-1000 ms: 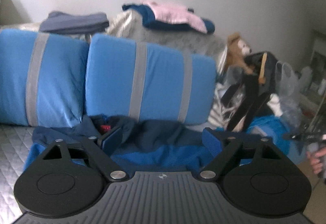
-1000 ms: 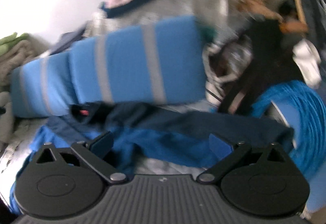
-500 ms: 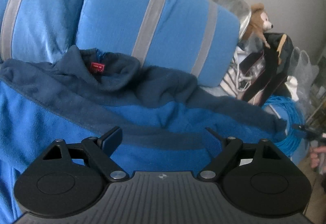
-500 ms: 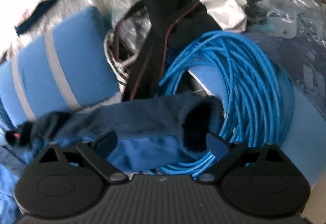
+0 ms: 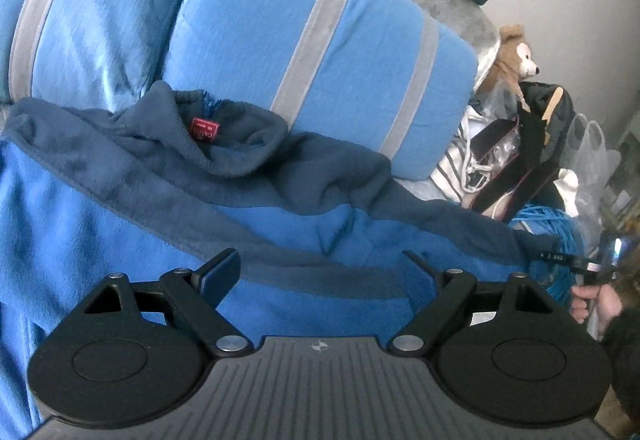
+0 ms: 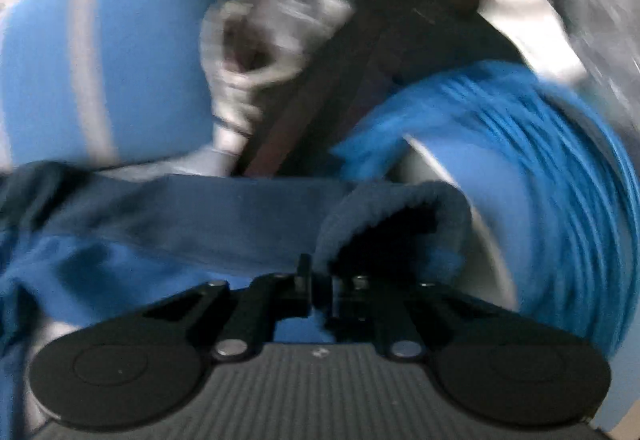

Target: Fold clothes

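Observation:
A blue fleece jacket (image 5: 120,224) with navy shoulders, navy collar and a red label (image 5: 204,129) lies spread in front of two blue cushions. My left gripper (image 5: 320,272) is open and empty, just above the jacket's chest. The jacket's right sleeve (image 5: 460,228) stretches out to the right. In the blurred right wrist view my right gripper (image 6: 320,290) is shut on the navy cuff (image 6: 384,207) at the sleeve's end. The right gripper also shows at the far right of the left wrist view (image 5: 596,264), in a hand.
Two blue cushions with grey stripes (image 5: 320,51) stand behind the jacket. A coil of blue cable (image 6: 560,167) lies right of the cuff. A teddy bear (image 5: 514,57), black straps (image 5: 516,167), bags and piled clothes crowd the back right.
My right gripper has closed on the sleeve cuff; it was open half a second ago. My left gripper dropped closer over the jacket and stays open.

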Demonstrator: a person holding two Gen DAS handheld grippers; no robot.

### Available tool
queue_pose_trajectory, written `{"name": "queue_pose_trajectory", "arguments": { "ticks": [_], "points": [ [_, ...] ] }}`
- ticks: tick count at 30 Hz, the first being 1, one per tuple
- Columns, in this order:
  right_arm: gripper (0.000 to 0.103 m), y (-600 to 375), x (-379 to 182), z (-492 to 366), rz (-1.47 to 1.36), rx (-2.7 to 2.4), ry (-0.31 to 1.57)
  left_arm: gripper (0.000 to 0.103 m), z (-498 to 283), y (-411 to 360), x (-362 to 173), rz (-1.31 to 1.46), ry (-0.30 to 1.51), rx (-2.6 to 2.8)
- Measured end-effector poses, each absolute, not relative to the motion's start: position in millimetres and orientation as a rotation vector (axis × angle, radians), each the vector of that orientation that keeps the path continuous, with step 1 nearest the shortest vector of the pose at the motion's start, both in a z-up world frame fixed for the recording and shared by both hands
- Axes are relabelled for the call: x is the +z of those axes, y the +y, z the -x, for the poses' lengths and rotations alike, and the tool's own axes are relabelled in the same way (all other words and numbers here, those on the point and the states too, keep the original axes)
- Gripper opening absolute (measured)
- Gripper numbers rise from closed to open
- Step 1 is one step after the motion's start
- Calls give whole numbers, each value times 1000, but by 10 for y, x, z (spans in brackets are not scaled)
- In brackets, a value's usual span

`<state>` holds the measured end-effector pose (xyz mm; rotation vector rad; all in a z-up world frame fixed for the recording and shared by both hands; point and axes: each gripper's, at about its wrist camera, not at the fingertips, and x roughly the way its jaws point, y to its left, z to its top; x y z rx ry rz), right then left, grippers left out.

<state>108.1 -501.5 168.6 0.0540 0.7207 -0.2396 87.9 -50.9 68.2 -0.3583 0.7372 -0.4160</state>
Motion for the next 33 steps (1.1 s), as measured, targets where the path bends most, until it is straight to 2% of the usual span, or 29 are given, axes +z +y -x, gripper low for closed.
{"name": "queue_pose_trajectory", "arguments": {
  "ticks": [6, 10, 15, 22, 24, 25, 28, 33],
  "points": [
    [9, -3569, 2175, -1045, 89, 69, 625, 86, -877, -391, 633, 463, 766, -408],
    [9, -2607, 2288, -1046, 123, 279, 599, 86, -851, -252, 635, 500, 754, -390],
    [9, -1545, 2081, -1043, 114, 528, 647, 86, -805, -42, 640, 540, 739, -320],
    [10, -612, 1631, -1030, 150, 662, 694, 86, -789, 228, 623, 590, 720, -242],
    [22, -489, 1556, -1006, 151, 682, 714, 86, -806, 266, 590, 605, 737, -241],
    [44, -443, 1531, -986, 153, 691, 721, 86, -815, 276, 577, 611, 745, -243],
    [82, -412, 1541, -764, 183, 780, 670, 86, -809, 288, 556, 618, 759, -247],
    [91, -564, 1600, -307, 325, 877, 589, 86, -762, 203, 618, 518, 775, -220]
  ]
}}
